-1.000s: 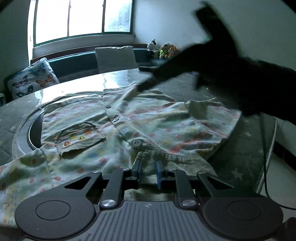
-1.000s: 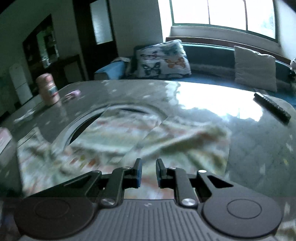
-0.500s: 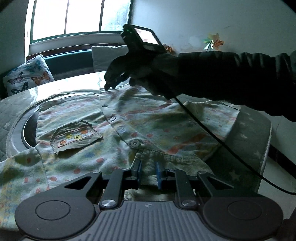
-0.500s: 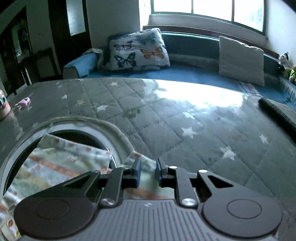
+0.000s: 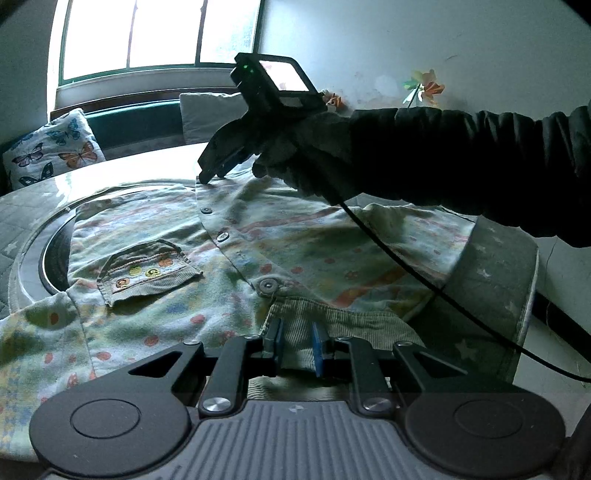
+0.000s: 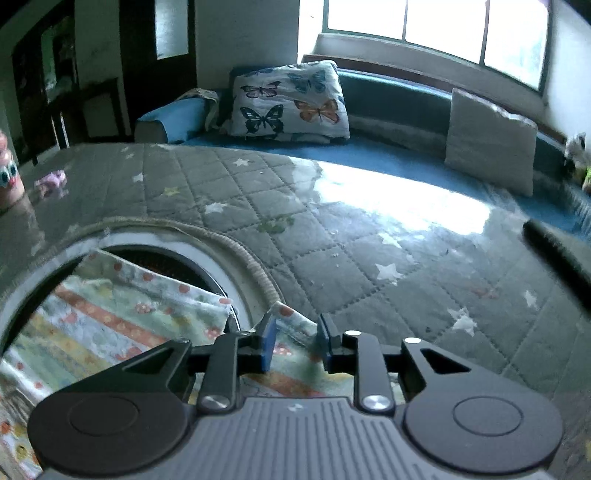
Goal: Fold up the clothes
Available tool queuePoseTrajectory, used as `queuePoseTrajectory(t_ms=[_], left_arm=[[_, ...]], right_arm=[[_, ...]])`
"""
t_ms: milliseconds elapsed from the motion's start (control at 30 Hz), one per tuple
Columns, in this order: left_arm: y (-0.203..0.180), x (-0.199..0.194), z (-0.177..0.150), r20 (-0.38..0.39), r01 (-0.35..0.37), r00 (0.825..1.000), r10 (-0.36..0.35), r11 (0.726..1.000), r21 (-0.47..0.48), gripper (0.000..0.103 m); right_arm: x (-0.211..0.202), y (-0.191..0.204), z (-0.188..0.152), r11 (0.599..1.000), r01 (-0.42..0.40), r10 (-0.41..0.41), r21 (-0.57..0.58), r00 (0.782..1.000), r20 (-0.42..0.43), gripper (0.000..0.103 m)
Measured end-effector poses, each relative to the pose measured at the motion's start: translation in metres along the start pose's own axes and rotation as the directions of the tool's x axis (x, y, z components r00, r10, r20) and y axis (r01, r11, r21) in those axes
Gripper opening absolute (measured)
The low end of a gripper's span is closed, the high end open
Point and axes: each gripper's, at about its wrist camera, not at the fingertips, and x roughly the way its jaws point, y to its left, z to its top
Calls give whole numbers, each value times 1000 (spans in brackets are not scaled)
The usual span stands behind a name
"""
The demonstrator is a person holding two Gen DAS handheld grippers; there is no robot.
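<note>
Two handheld grippers work a child's printed shirt (image 5: 295, 240) spread over a quilted, star-patterned tablecloth (image 6: 369, 258) on a round table. Nearest the camera, the left gripper (image 5: 297, 345) is clamped on the shirt's ribbed corduroy collar (image 5: 332, 321) at the table's near edge, blue pads pressing the cloth from both sides. Across the garment, the right gripper (image 5: 207, 175), held in a gloved hand (image 5: 306, 162) at the end of a dark sleeve (image 5: 461, 162), points down at the shirt's far hem; seen from its own camera, the right gripper (image 6: 295, 341) has jaws that are opening, with a corner of the printed fabric (image 6: 291, 321) lying between the pads, which no longer pinch it. A black cable (image 5: 424, 277) trails from that hand over the shirt's right side.

The shirt lies face up, buttoned down the middle with round snaps (image 5: 267, 285), a small corduroy pocket (image 5: 147, 271) to the left of the placket. Part of the garment covers a round opening (image 6: 147, 258) in the table's centre. Beyond the table stand a blue window bench (image 6: 369, 155), a butterfly-print cushion (image 6: 291, 103), a plain grey cushion (image 6: 487, 140) and a bright window (image 5: 159, 33).
</note>
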Motion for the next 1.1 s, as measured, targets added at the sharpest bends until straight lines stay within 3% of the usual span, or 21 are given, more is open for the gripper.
queuePoseTrajectory(t_ms=[133, 300, 633, 867, 1100], left_arm=[[0, 0, 0, 2, 0, 1000, 0, 1000, -1, 18], [0, 0, -1, 6, 0, 1000, 0, 1000, -2, 18], [-1, 2, -2, 9, 2, 1000, -2, 1000, -3, 18], [-2, 2, -2, 8, 5, 1000, -5, 1000, -1, 18], [-3, 1, -2, 7, -3, 1000, 3, 1000, 11, 18]], right_arm=[[-1, 6, 0, 1000, 7, -7, -16, 1000, 9, 11], [-4, 6, 0, 1000, 1, -1, -12, 1000, 21, 6], [-21, 3, 18, 993, -113, 109, 31, 989, 99, 5], [4, 2, 11, 985, -165, 163, 45, 986, 34, 8], [-36, -16, 13, 987, -155, 151, 37, 984, 91, 13]])
